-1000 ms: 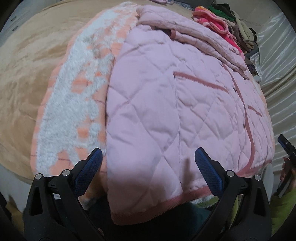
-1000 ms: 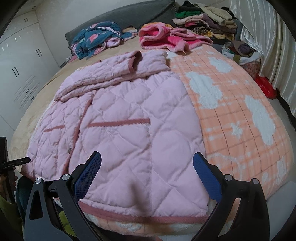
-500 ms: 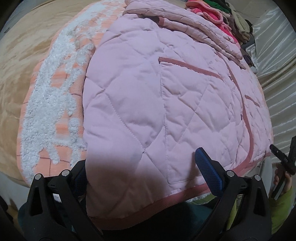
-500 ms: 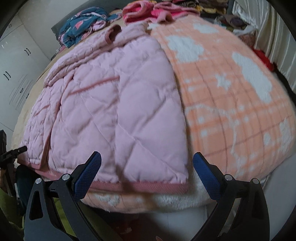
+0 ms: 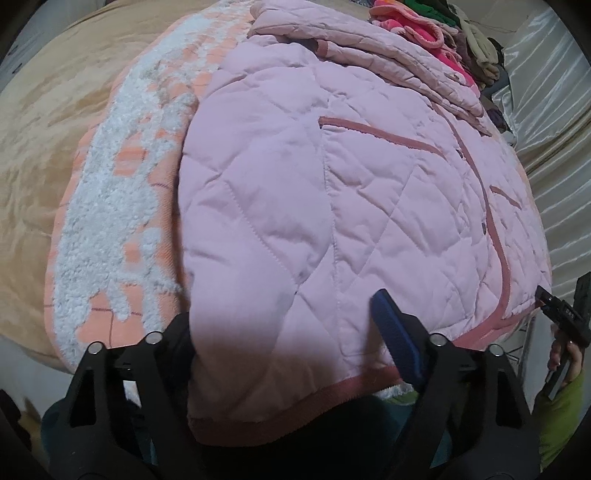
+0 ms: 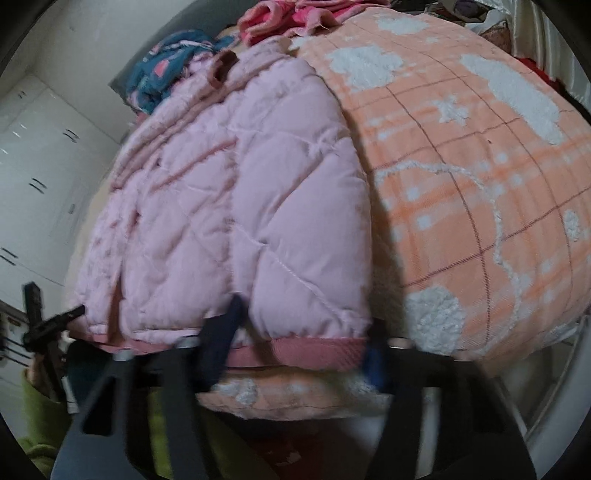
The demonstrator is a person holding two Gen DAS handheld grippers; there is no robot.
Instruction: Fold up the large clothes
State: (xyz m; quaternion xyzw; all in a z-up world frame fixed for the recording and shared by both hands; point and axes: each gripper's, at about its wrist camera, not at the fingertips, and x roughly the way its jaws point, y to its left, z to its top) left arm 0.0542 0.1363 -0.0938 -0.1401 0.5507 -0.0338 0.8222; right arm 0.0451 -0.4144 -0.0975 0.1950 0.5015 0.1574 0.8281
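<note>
1. A pink quilted jacket [image 5: 332,206] lies spread flat on a bed, front side up, with darker pink trim along its hem and pockets. Its sleeve is folded across the top.
2. Under the jacket lies an orange checked blanket [image 6: 480,192] with fluffy white cloud shapes; beneath that is a tan bedcover [image 5: 55,129].
3. The left hand-held gripper [image 5: 288,332] sits at one bottom corner of the jacket. Its jaws are closing, with the hem between them: one blue finger rests on top of the fabric, the other is hidden under the edge. Whether the pads already press is not clear.
4. The right hand-held gripper [image 6: 299,343] is at the other bottom corner. Its jaws are closing around the pink hem band, and the fabric bulges between the two fingers.
5. Piles of other clothes sit at the far end of the bed: bright pink garments [image 6: 295,14] and a blue patterned one [image 6: 166,62].
</note>
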